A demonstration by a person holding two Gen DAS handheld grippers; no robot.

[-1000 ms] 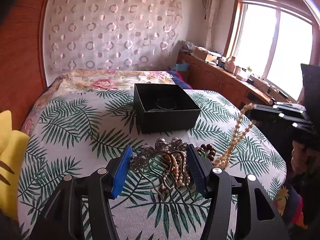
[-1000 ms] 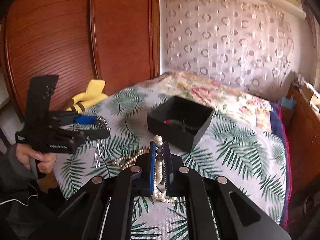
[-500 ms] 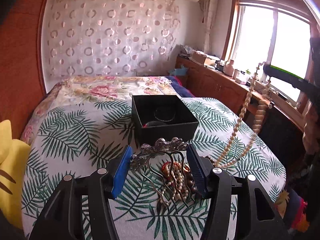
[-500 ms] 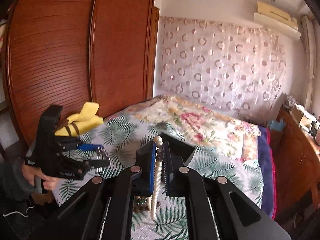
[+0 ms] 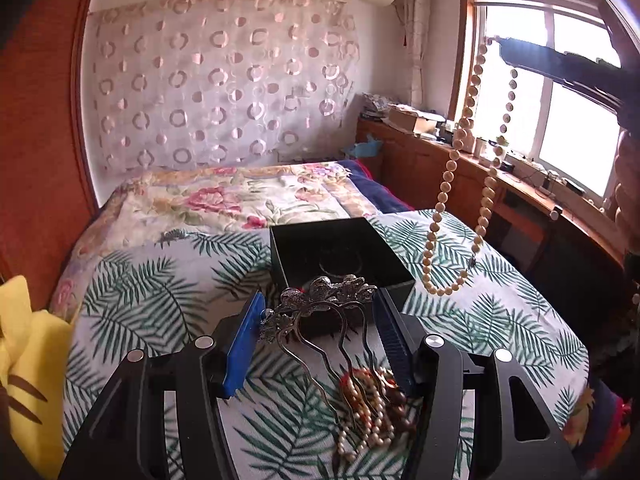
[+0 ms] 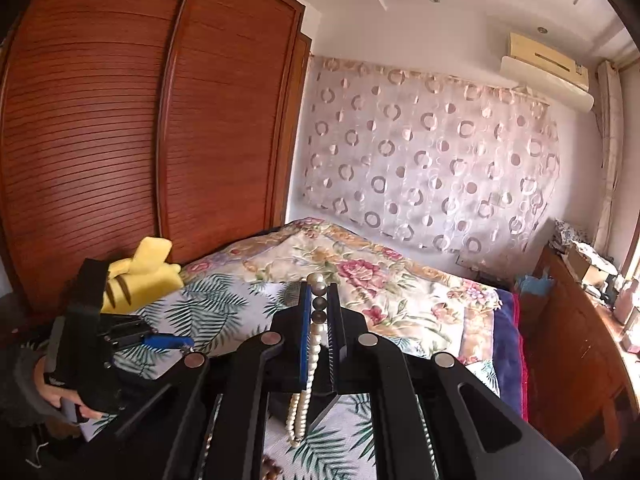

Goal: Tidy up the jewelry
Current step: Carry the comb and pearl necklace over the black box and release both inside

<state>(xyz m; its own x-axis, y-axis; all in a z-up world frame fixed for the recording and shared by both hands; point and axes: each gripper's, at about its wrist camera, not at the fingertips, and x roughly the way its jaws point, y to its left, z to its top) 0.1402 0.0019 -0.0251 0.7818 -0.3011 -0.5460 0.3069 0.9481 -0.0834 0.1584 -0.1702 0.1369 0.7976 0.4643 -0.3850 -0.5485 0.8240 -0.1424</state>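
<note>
A silver hair comb with wavy prongs sits crosswise in my left gripper, which is shut on it, above the palm-leaf cover. Below the prongs lies a heap of pearl and brown bead jewelry. Just beyond stands an open black box with a ring-shaped piece inside. My right gripper is shut on a long pearl necklace. From the left wrist, that necklace hangs in a loop from the right gripper, high at the right, its lowest beads beside the box. The left gripper shows low at the left.
A yellow plush toy lies at the bed's left edge by a wooden wardrobe. A floral quilt covers the far half of the bed. A cluttered wooden sideboard runs under the window on the right. A hand holds the left gripper.
The right gripper has risen, and the pearl necklace came up off the cover until it hangs free. The left gripper rose a little with the comb, away from the jewelry heap.
</note>
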